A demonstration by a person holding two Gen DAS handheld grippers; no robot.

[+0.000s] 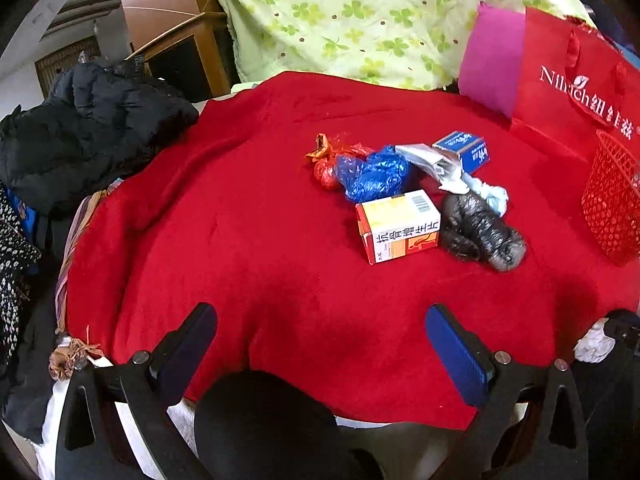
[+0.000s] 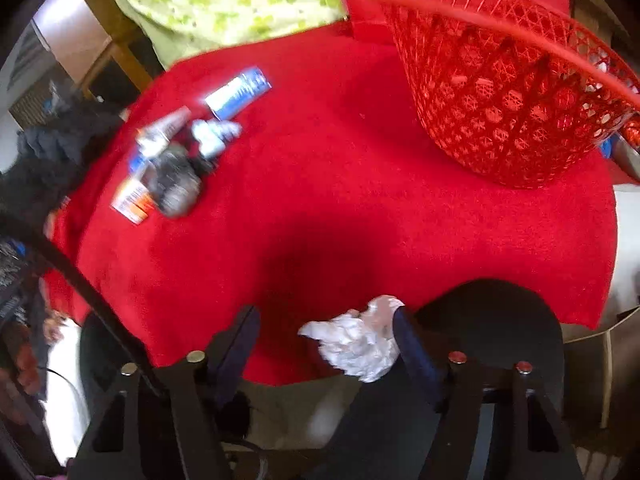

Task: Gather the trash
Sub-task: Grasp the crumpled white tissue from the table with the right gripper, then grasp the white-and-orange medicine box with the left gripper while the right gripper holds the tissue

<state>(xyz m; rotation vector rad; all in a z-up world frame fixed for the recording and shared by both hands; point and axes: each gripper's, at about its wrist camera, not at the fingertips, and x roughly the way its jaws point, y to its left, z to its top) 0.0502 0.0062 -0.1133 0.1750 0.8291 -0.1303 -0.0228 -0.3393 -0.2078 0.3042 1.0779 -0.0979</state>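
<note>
Trash sits heaped mid-blanket: orange-white carton (image 1: pixel 398 226), crumpled black plastic bag (image 1: pixel 482 232), blue bag (image 1: pixel 372 174). Left tongs (image 1: pixel 320 344) gape empty. Right tongs (image 2: pixel 326 340) seemingly loosely hold crumpled white tissue (image 2: pixel 356 340); red mesh basket (image 2: pixel 508 80) nearby.

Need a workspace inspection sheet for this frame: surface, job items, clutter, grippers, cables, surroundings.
Surface: red blanket, rumpled.
Job's things: orange-white carton, blue carton, blue plastic bag, black plastic bag, red wrapper, silver foil wrapper piled together; red mesh basket stands apart from them.
Clutter: black jacket, red gift bag.
Grippers: left gripper open, empty; right gripper open, crumpled white tissue against one finger, no visible clamp.
Cables: nothing seen.
Surroundings: clover-print green quilt, pink cushion.
</note>
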